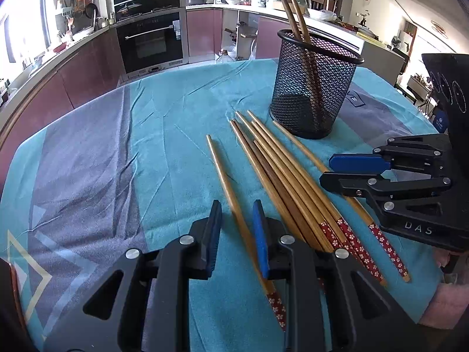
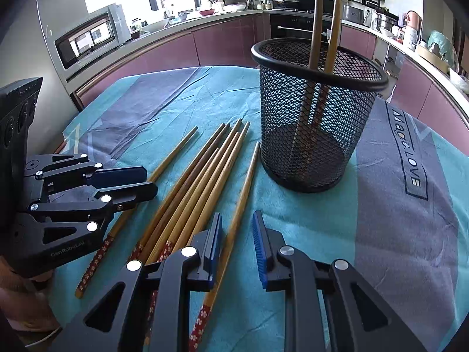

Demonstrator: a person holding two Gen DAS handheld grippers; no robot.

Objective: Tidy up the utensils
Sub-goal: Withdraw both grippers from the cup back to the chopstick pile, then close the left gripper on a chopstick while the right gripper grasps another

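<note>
A black mesh holder [image 1: 310, 94] [image 2: 316, 117] stands upright on the cloth with two chopsticks [image 1: 293, 8] [image 2: 318, 14] leaning in it. Several wooden chopsticks with red flowered ends [image 1: 281, 170] [image 2: 199, 182] lie in a fan in front of it. My left gripper [image 1: 237, 228] [image 2: 151, 181] straddles the separate leftmost chopstick [image 1: 222, 173] [image 2: 173, 158]. Its jaws stand narrow, with small gaps between pads and stick. My right gripper [image 2: 238, 234] [image 1: 326, 170] straddles the rightmost chopstick [image 2: 246, 182] [image 1: 296, 143] the same way, pads not pressing on it.
The table wears a teal and grey cloth [image 1: 117, 146] [image 2: 395, 205]. Kitchen counters and an oven [image 1: 152, 44] curve around behind the far edge. A hand [image 2: 26, 302] holds the left gripper at the lower left of the right wrist view.
</note>
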